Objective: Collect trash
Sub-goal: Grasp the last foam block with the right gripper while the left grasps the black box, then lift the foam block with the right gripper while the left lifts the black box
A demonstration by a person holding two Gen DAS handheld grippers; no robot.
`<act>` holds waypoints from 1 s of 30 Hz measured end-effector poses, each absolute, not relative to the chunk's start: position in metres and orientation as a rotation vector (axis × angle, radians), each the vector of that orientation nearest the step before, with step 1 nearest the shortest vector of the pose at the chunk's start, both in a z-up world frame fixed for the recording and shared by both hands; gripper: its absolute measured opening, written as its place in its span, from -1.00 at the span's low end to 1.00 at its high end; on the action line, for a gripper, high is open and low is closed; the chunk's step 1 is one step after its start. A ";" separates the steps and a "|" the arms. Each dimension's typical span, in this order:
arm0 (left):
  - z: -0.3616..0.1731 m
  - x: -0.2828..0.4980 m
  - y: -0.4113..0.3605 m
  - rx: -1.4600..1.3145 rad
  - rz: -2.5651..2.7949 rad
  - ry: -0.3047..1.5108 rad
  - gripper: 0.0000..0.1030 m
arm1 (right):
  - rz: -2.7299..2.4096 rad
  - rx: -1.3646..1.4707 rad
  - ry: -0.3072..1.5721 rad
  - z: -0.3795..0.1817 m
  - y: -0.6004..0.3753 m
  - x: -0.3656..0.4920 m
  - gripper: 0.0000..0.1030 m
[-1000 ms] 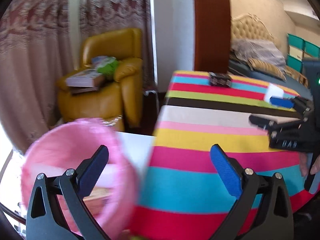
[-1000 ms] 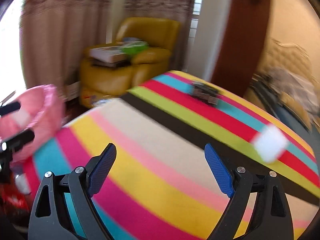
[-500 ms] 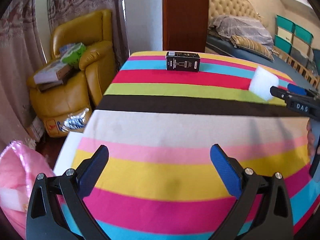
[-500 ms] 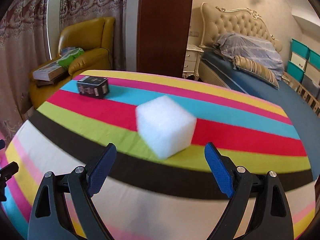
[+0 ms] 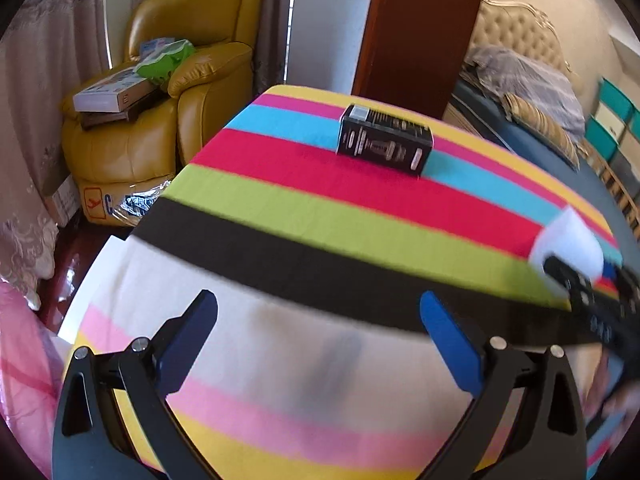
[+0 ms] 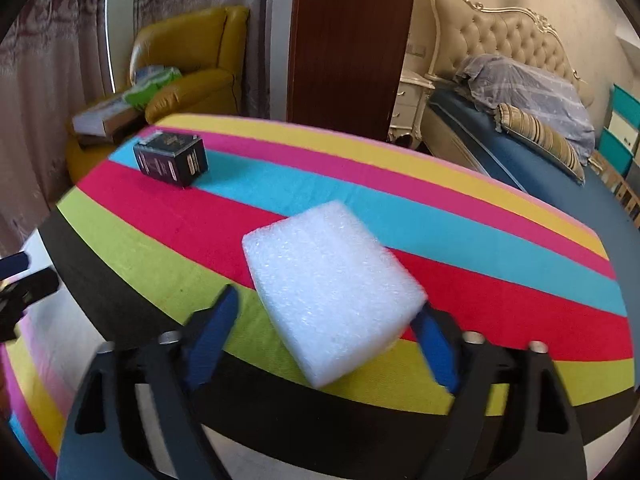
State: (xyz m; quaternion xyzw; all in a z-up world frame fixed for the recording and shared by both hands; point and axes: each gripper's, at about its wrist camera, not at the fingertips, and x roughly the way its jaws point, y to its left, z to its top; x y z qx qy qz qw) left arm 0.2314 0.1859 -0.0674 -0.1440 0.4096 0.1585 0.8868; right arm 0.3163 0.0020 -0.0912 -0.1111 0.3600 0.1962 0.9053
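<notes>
A white foam block (image 6: 332, 288) lies on the striped tablecloth (image 6: 400, 220), and it sits between the blue fingers of my right gripper (image 6: 326, 304). The jaws are closing around it; the right finger is at its edge, while a gap remains on the left side. A small black box (image 6: 170, 158) rests farther back on the cloth. My left gripper (image 5: 319, 304) hovers open over the cloth with nothing between its fingers, the black box (image 5: 384, 144) ahead of it. At that view's right edge the foam block (image 5: 568, 240) shows beside the right gripper (image 5: 592, 292).
A pink bag (image 5: 20, 360) hangs at the table's left side. A yellow armchair (image 5: 160, 112) with boxes on it stands behind the table. A brown door panel (image 6: 348, 40) and a bed (image 6: 520, 128) lie beyond the far edge.
Both grippers have moved forward across the table. The foam block now lies between the right jaws, which have narrowed. The pink bag has slid to the left edge of the left view.
</notes>
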 end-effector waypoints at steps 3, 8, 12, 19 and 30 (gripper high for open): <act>-0.064 0.259 0.181 -0.345 0.356 0.838 0.91 | 0.414 -0.194 0.726 -0.088 -0.004 0.314 0.25; -0.059 0.308 0.175 -0.450 0.416 0.812 0.91 | 0.362 -0.162 0.696 -0.084 -0.012 0.312 0.24; -0.058 0.357 0.177 -0.485 0.519 0.821 0.91 | 0.327 -0.079 0.733 -0.086 -0.033 0.322 0.24; -0.060 0.423 0.182 -0.510 0.727 0.840 0.91 | 0.343 -0.046 0.761 -0.089 -0.041 0.333 0.24; -0.073 0.426 0.186 -0.395 0.651 0.854 0.71 | 0.366 0.001 0.763 -0.090 -0.048 0.333 0.25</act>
